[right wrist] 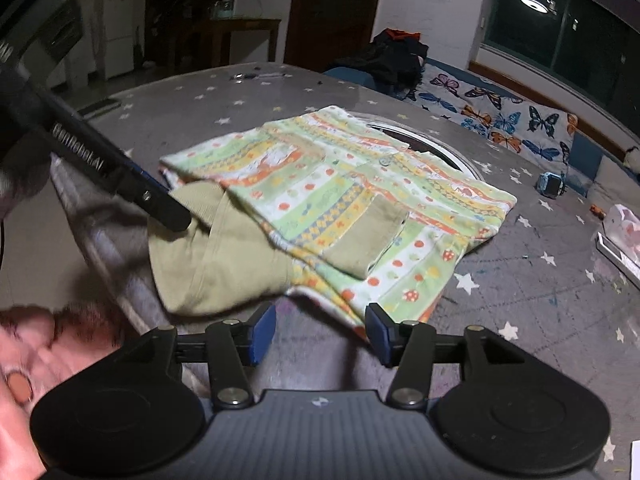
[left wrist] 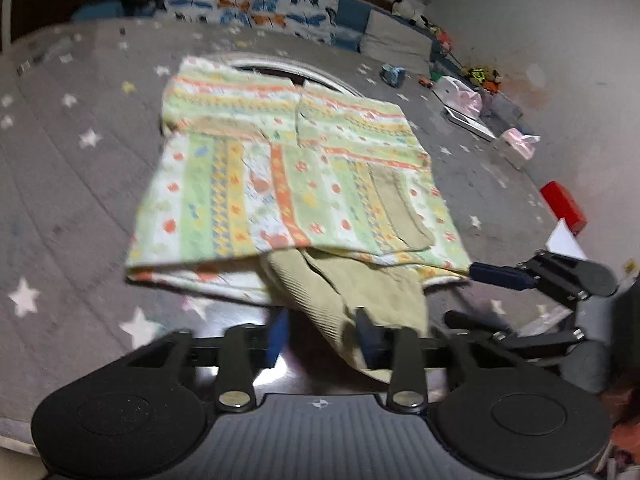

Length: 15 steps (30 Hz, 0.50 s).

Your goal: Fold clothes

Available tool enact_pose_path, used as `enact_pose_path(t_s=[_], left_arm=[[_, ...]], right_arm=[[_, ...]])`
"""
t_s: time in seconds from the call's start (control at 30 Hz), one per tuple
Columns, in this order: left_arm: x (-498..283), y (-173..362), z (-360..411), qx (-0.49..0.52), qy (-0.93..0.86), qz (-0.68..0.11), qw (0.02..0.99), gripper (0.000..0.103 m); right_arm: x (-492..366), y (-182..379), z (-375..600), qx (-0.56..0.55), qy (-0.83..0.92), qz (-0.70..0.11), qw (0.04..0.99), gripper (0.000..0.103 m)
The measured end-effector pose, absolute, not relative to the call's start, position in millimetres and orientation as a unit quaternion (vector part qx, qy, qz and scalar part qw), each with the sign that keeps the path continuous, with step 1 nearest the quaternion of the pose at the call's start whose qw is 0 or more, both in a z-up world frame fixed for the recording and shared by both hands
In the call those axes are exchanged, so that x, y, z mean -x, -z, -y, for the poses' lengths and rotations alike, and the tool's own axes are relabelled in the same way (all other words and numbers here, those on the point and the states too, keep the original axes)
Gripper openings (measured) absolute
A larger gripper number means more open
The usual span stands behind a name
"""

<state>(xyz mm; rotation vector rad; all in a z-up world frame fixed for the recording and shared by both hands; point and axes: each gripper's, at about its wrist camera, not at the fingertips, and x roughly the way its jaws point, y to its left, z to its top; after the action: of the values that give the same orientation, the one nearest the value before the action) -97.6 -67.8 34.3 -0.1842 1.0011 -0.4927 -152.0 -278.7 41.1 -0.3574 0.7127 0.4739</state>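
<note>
A folded patterned garment, striped green, yellow and orange with an olive pocket, lies on a grey star-print mat. Its olive sleeve sticks out from the near edge. My left gripper is open, and the sleeve runs between its blue pads. From the right wrist view, the left gripper rests its tip on the sleeve. My right gripper is open and empty, just short of the garment's near corner; it shows in the left wrist view as the right gripper.
A white ring peeks out under the garment's far edge. A butterfly cushion lines the far side. Toys, tissue packs and a red box sit at the right. A person's hand is at the lower left.
</note>
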Motion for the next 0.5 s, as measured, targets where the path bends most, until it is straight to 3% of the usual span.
enact_pose_path(t_s=[0.13,0.37,0.5], left_arm=[[91,-42,66,0.115,0.247,-0.472,0.838,0.01],[67,-60,60,0.154,0.266,-0.452,0.838,0.01],[59,-64,57,0.154,0.274,-0.445,0.838,0.01]], right_arm=[[159,-37,274,0.2,-0.243,-0.328,0.891,0.058],[157,-31,259,0.229,-0.262,-0.292,0.891,0.064],[145,-30,251,0.227,-0.261,-0.267,0.9,0.062]])
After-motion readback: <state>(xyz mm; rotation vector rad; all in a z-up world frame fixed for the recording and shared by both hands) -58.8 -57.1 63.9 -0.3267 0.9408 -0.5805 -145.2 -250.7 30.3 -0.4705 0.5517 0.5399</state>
